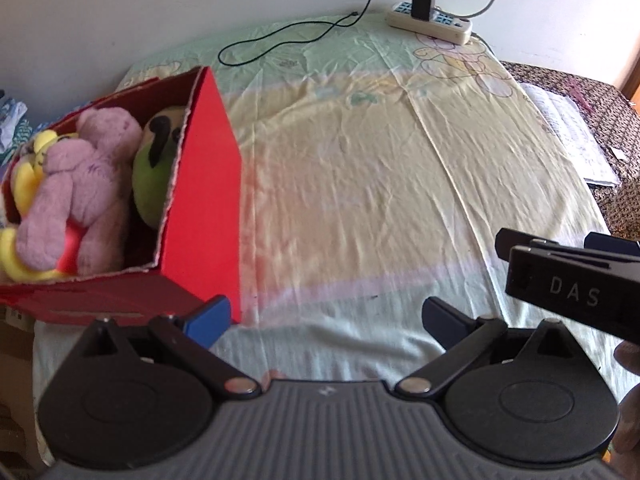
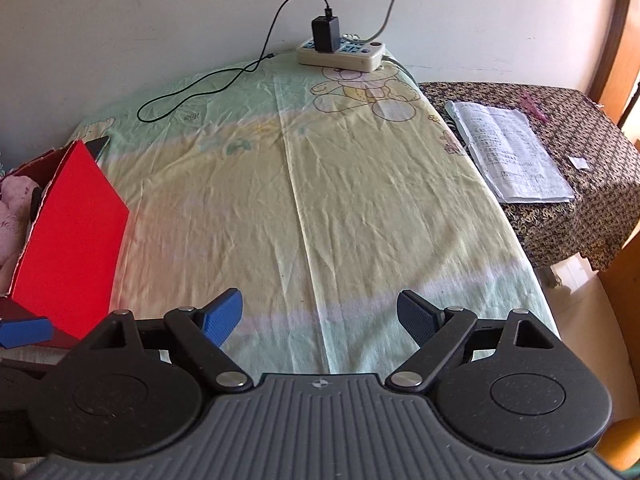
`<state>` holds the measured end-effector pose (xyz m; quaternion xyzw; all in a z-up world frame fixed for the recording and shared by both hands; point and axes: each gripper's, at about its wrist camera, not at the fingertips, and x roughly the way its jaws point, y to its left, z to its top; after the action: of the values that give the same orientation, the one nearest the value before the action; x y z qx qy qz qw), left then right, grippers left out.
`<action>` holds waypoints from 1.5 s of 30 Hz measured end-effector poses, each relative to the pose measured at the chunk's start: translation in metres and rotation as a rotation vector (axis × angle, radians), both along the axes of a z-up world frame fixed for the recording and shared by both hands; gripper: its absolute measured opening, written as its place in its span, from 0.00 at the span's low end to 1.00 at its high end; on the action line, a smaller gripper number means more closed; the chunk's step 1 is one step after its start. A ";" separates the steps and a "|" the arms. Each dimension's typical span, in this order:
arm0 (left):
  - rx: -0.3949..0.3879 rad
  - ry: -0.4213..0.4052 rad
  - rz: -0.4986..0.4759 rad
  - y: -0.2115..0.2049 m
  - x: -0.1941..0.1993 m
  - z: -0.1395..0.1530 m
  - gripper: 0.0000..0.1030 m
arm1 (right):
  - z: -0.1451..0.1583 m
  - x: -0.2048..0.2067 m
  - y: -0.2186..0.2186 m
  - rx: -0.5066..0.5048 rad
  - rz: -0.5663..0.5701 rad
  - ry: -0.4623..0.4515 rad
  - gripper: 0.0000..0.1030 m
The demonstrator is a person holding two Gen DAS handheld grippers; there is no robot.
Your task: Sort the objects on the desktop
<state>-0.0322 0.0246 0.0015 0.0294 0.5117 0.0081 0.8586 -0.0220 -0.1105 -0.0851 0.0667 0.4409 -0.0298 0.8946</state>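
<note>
Jaws of both grippers gape wide, empty.

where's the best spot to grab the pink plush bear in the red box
Probably the pink plush bear's body, coming from above through the open top of the red box. It lies on top of the pile, while the walls block the sides. The left claw is open and closest.

Plush toys in a red box (image 1: 200, 184)

Pink teddy bear (image 1: 80, 192), yellow plush (image 1: 28, 168) and green plush (image 1: 154, 164) (dark-marked face) lie packed inside, left on the bedsheet.
</note>
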 end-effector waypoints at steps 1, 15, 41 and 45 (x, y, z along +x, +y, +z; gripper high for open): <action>0.009 -0.007 0.018 0.003 -0.003 0.002 0.99 | 0.001 0.002 0.001 0.011 0.013 -0.005 0.84; 0.022 -0.033 0.075 0.067 -0.021 0.013 0.99 | 0.016 -0.002 0.056 0.024 0.059 -0.046 0.83; 0.055 -0.096 0.101 0.223 -0.037 0.049 0.99 | 0.061 -0.013 0.208 0.023 0.054 -0.139 0.83; 0.064 -0.098 0.120 0.243 -0.034 0.056 0.99 | 0.068 -0.010 0.226 0.019 0.063 -0.147 0.83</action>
<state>-0.0659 0.2673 0.0575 0.0256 0.4693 0.0774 0.8793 -0.0321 0.1150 -0.0175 0.0632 0.3760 0.0074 0.9244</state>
